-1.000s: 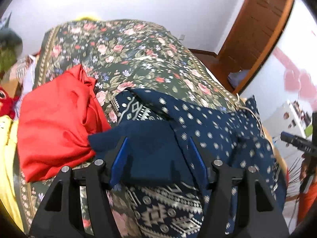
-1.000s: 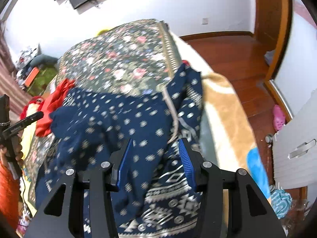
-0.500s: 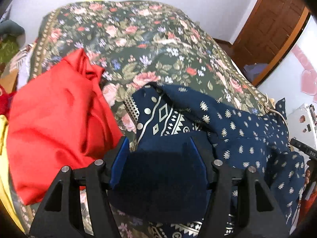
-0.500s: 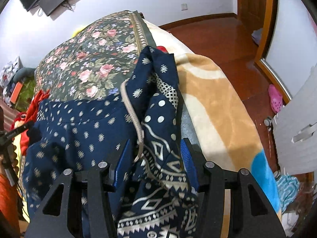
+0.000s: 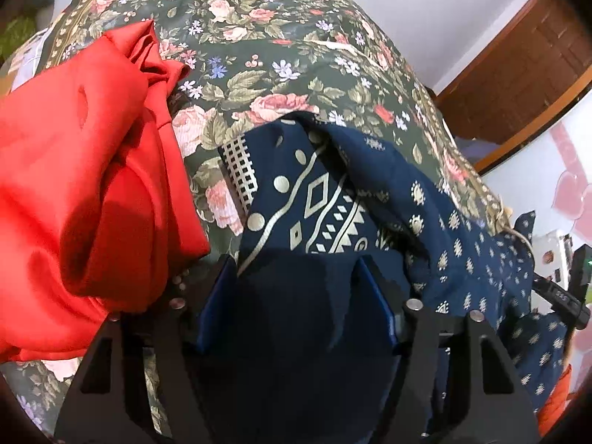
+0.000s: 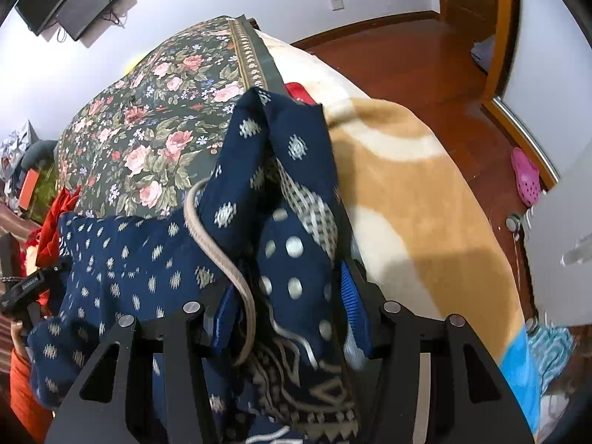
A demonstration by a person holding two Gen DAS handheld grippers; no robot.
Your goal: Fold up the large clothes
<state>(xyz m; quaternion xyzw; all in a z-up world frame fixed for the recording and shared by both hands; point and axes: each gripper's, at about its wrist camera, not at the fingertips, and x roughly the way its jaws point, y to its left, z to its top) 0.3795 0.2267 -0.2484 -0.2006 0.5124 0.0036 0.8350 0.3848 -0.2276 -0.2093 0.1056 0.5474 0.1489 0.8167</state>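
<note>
Both grippers, left gripper (image 5: 296,296) and right gripper (image 6: 288,307), pinch bunched navy patterned cloth garment (image 5: 425,214) between their fingers over the floral-covered bed (image 5: 259,55); no fold looks finished, it's rumpled.

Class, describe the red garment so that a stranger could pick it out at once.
Start at the bed with the flowered cover. On its left side, beside the navy patterned garment, lies the red garment in a crumpled heap. It alone is plain, shiny and unpatterned.

floral bedspread (image 5: 259,55) open ahead; red garment (image 5: 74,185) crowds its left.
</note>
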